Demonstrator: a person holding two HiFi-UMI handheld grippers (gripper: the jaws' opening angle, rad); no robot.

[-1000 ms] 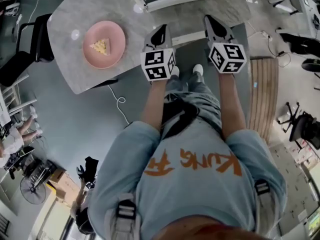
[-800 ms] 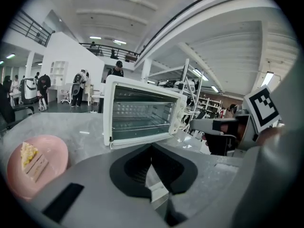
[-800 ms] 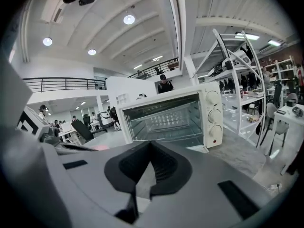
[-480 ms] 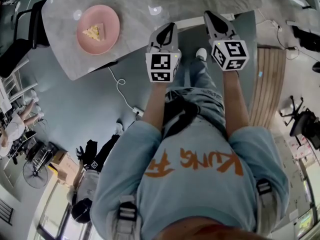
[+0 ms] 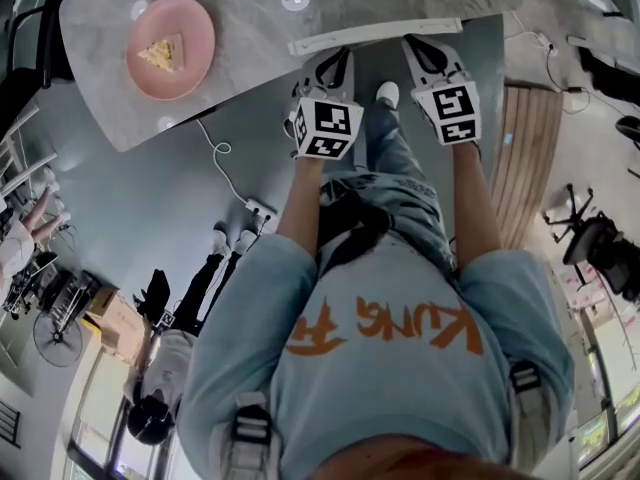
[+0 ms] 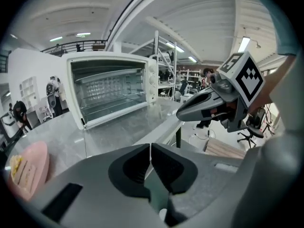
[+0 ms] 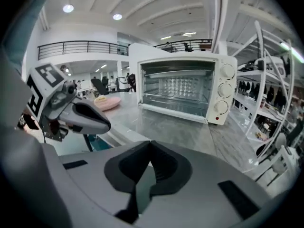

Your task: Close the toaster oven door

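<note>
The white toaster oven stands on the grey marble table, out of the head view. In both gripper views its inside and wire rack show, and the glass door seems to lie open, lowered toward the tabletop. My left gripper and right gripper hang side by side at the table's front edge, well short of the oven. In the left gripper view the left gripper is shut and empty. The right gripper is likewise shut on nothing in its own view.
A pink plate with a slice of food sits on the table's left part. On the floor lie a power strip and its cable. People stand at lower left. Office chairs and a wooden board are on the right.
The head view has tilted: table and plate slid up and left, and the oven's front dropped out of the top. Both grippers stayed shut, side by side, near the table edge.
</note>
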